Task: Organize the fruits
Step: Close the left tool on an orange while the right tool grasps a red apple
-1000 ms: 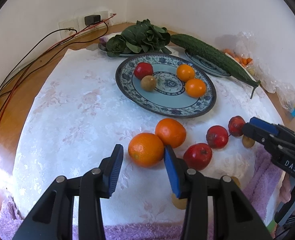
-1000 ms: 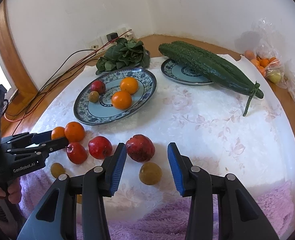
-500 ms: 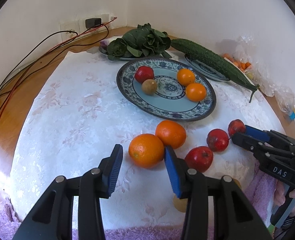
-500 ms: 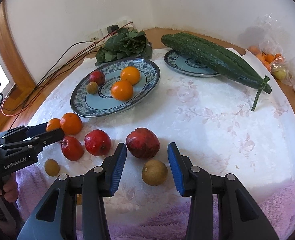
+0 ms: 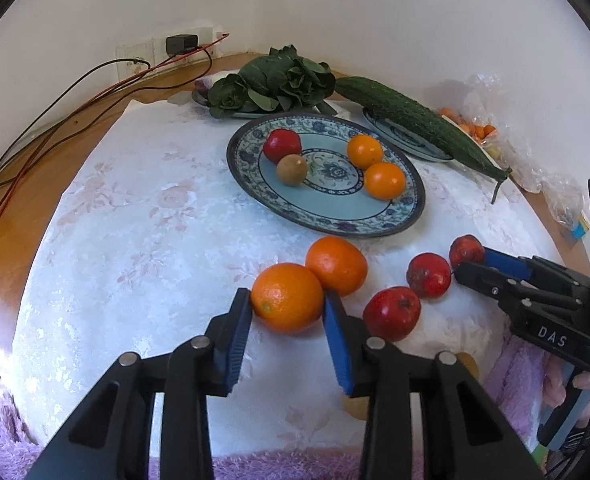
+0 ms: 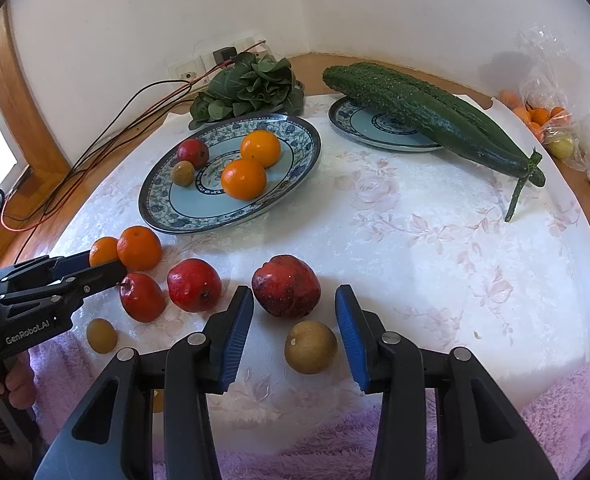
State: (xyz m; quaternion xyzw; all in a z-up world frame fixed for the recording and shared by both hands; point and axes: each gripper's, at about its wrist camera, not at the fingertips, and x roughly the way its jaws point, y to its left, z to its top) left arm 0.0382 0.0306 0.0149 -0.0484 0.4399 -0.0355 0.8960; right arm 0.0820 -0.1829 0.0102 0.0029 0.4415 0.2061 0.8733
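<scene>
Now the left tongs point(image 5: 287, 312) are closing around the near orange point(image 5: 287, 298) by the tabletop's front edge; squeezing gently and centred is advisable, while the right tongs point(image 6: 294, 320) are hanging open.

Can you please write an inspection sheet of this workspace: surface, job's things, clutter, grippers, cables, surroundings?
Surface: white flowered cloth over a wooden table, purple towel at the near edge.
Job's things: large blue plate holds two oranges, a red fruit and a brown fruit; loose on the cloth are two oranges, three red fruits and small brown fruits.
Clutter: leafy greens; cucumbers on a small plate; plastic bag of fruit.
Grippers: left gripper closing, front orange between its fingers; right gripper open, fingers either side of a red fruit.
Cables: red and black cables run to a wall socket.
Surroundings: white walls, room corner.
</scene>
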